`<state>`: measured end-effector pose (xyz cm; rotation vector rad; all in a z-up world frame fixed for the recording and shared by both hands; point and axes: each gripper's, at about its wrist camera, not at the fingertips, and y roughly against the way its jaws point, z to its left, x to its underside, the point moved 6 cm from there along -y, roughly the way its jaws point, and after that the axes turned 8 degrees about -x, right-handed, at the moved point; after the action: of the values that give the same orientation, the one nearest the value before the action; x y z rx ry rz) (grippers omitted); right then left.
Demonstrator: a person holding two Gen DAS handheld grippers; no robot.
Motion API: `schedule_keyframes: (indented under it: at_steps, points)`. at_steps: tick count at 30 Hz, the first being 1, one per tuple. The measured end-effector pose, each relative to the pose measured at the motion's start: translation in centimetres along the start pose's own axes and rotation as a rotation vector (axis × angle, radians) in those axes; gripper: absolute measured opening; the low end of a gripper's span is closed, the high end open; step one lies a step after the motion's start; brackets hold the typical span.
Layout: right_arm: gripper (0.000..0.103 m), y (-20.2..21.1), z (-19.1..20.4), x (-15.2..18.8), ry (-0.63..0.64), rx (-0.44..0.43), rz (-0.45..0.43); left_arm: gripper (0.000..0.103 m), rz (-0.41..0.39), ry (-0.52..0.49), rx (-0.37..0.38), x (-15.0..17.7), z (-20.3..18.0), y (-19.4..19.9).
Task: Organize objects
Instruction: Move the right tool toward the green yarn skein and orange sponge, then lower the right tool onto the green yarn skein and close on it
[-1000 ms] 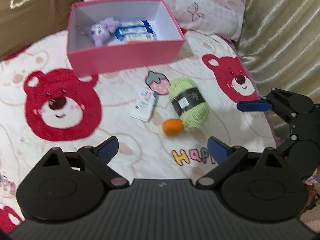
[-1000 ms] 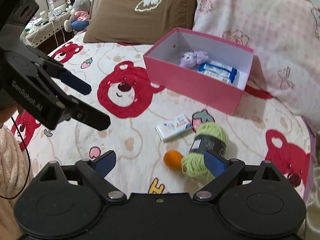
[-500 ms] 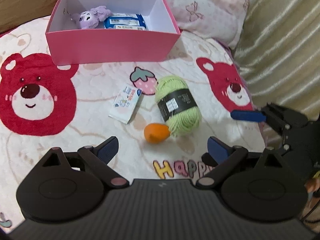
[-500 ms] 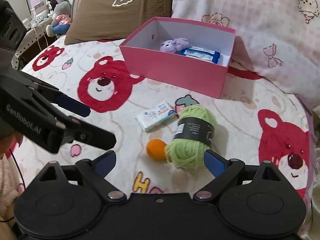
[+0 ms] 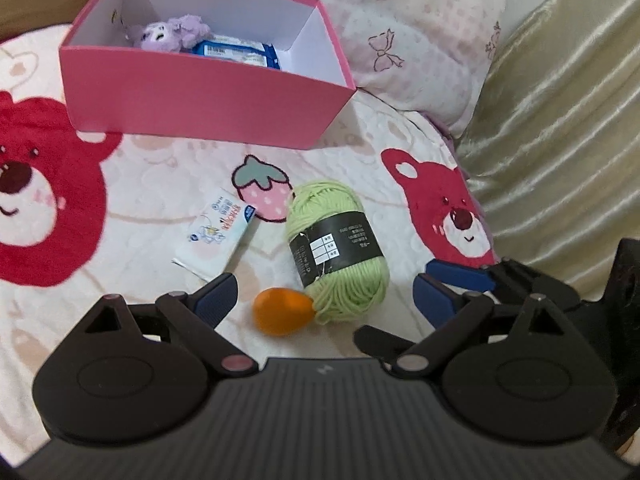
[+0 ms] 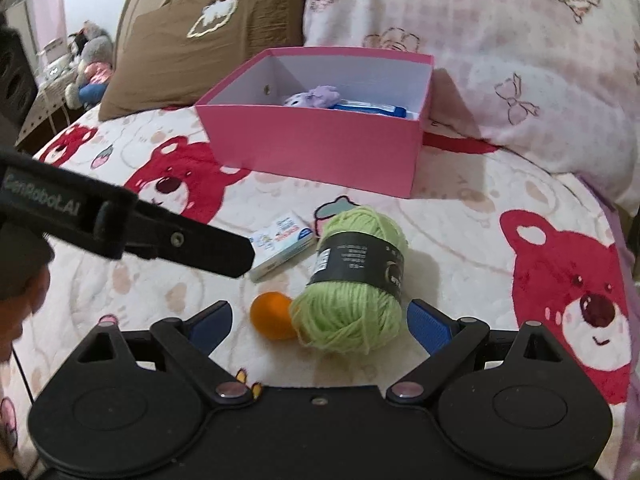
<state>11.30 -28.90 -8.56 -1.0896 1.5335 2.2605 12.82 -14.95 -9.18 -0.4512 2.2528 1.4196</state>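
A green yarn ball (image 5: 336,248) with a black label lies on the bear-print blanket, an orange egg-shaped object (image 5: 282,310) touching its near end, a small white tissue pack (image 5: 218,236) to its left. Behind them stands the pink box (image 5: 208,100), holding a purple plush (image 5: 170,32) and a blue-white pack (image 5: 236,50). My left gripper (image 5: 324,300) is open and empty, just short of the orange object. My right gripper (image 6: 320,322) is open and empty, its jaws flanking the yarn ball (image 6: 354,276) and the orange object (image 6: 272,316). The box (image 6: 320,148) stands beyond.
Pink pillow (image 5: 420,28) and brown pillow (image 6: 208,36) lie behind the box. A shiny beige curtain (image 5: 560,120) hangs to the right. The left gripper's body (image 6: 120,220) crosses the right wrist view at left. Stuffed toys (image 6: 90,68) sit far left.
Both grippers have moved forward and lower toward the yarn ball and orange object, which now look larger and closer. Both stay open. No object has moved.
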Motion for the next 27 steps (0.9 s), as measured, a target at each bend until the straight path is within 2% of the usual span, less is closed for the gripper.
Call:
schedule_keyframes:
  at_steps: [4,7,9,12,14,17,21,22,27]
  points:
    - [0.095,-1.4,-0.9,0.3,-0.023,0.003,-0.02,0.095,-0.049,0.017,0.014,-0.1,-0.2,-2.0]
    - [0.094,-2.4,-1.7,0.9,-0.022,0.075,0.007,0.093,0.024,0.015,0.004,0.5,-0.9,-4.6]
    - [0.094,-2.9,-1.9,1.5,-0.02,0.071,0.026,0.093,0.006,0.038,0.034,0.4,-0.9,-5.1]
    - [0.093,-3.2,-1.9,1.8,0.006,0.08,0.029,0.093,0.005,0.049,0.04,0.4,-0.8,-5.9]
    - [0.093,-3.4,-1.9,1.8,0.012,0.068,0.02,0.088,0.001,0.051,0.05,0.4,-0.8,-6.4]
    - [0.092,-3.9,-2.1,1.7,-0.002,0.05,0.004,0.072,0.001,0.073,0.056,0.3,-0.5,-7.2]
    - [0.084,-4.9,-2.9,1.7,-0.046,0.043,0.002,0.057,0.022,0.111,0.092,0.4,-0.3,-8.1]
    - [0.073,-5.2,-3.1,1.7,-0.061,0.031,0.012,0.054,0.033,0.115,0.1,0.6,-0.3,-8.3]
    - [0.067,-6.1,-3.5,2.1,-0.094,0.022,0.046,0.053,0.037,0.119,0.097,0.9,-0.2,-8.7]
